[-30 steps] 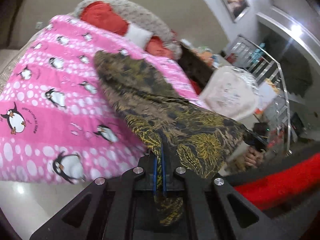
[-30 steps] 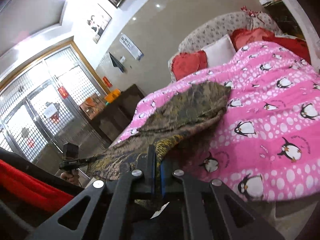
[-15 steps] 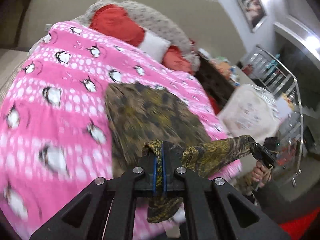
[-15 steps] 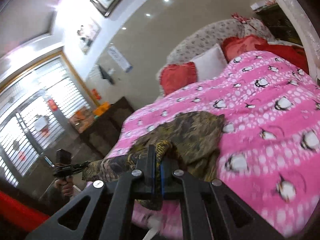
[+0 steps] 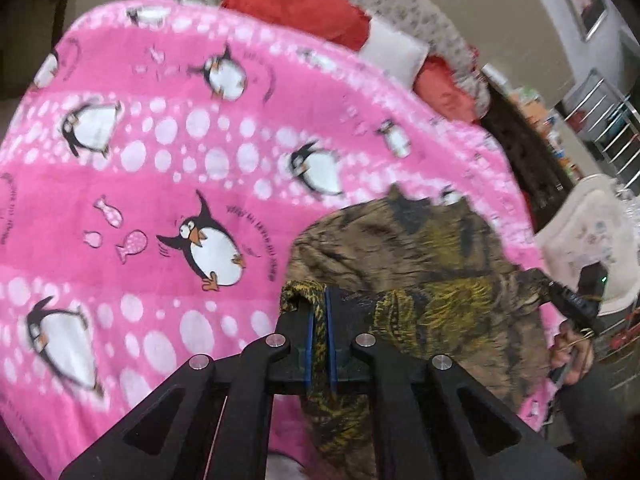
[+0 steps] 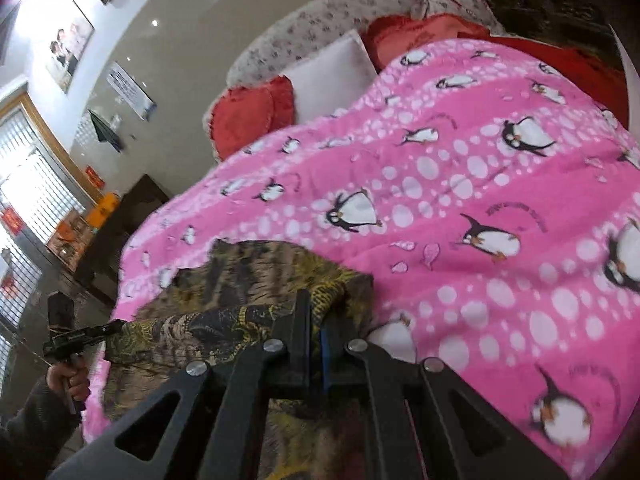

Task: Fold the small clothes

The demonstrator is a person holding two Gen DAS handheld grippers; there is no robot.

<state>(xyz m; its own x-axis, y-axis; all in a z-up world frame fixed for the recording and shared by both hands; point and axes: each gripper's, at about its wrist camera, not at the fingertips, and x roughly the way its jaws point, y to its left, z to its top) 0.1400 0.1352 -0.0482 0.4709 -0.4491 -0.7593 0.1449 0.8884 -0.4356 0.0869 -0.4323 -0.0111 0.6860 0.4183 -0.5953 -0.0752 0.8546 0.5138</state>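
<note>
One garment (image 5: 420,264) now folded over, both tools (image 5: 319,312) (image 6: 316,312) clamping it

The left gripper (image 5: 319,312) sits at lower centre of its own view, jaws clamped together and angled downward. The right gripper (image 6: 316,316) does likewise — closed, tilted down — while a hand (image 6: 68,378) grips a handle at lower left.

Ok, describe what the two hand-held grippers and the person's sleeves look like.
Each hand-held gripper, left and right, is a matte black angular frame with triangular cut-outs, round silver bolt heads and blue-edged finger pads. A dark grey sleeve covers the left arm.
</note>
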